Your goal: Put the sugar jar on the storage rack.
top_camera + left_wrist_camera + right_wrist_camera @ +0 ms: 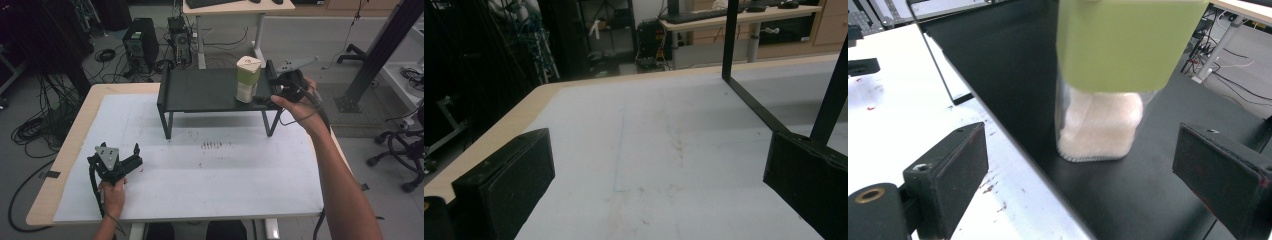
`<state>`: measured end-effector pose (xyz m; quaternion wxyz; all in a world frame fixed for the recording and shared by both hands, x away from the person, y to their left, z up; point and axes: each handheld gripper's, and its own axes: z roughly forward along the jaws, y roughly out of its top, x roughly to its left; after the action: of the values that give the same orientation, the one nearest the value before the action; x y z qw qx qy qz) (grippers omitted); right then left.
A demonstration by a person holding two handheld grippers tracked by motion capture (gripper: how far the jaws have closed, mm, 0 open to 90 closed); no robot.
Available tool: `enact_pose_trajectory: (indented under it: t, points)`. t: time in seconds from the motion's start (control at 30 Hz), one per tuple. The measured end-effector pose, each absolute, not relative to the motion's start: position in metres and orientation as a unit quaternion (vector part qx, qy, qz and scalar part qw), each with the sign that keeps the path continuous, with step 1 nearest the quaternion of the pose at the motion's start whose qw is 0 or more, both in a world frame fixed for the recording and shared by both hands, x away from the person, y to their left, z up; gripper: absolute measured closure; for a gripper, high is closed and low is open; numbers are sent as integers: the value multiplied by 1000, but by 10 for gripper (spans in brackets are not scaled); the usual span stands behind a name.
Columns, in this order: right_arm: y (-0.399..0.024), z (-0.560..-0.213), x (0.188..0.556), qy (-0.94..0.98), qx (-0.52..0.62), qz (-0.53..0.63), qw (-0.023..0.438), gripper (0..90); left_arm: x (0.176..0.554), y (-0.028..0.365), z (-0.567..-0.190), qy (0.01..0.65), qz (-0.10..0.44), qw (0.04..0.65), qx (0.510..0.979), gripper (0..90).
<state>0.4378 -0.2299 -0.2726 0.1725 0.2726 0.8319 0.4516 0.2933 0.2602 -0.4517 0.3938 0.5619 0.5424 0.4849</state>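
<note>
A clear jar (247, 80) with a green label and pale grains inside stands upright on the right part of a black raised shelf (200, 90). My right gripper (266, 96) is just right of it, pointing at it, open, with nothing between the jaws. In the right gripper view the jar (1103, 100) stands on the shelf (1013, 75) a short way beyond the gripper (1083, 165), apart from both pads. My left gripper (136, 156) rests low at the table's front left, open and holding nothing; in its own view the gripper (654, 170) faces bare white sheet and a shelf leg (749, 100).
A white sheet (200, 175) covers the wooden table (75, 135), with small dark marks (211, 145) in front of the shelf. Beyond the table are a computer tower (140, 45), floor cables, a desk (235, 7), a black post (380, 50) and a chair base (405, 145).
</note>
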Motion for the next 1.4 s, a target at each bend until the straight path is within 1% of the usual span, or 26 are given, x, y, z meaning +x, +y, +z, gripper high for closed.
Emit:
enact_pose_trajectory:
  t: [0.47,0.93,1.27,1.4]
  points:
    - [-231,-283,409,827,268,464,169,76,294,257,-453,536,494,385,566,2]
    - [-231,-289,371,827,246,480,162,77,295,257,-453,538,495,382,565,2]
    - [-238,-308,350,827,243,482,158,77,295,258,-452,540,494,382,565,2]
    - [-243,-323,342,828,247,480,152,77,295,257,-453,537,496,380,567,2]
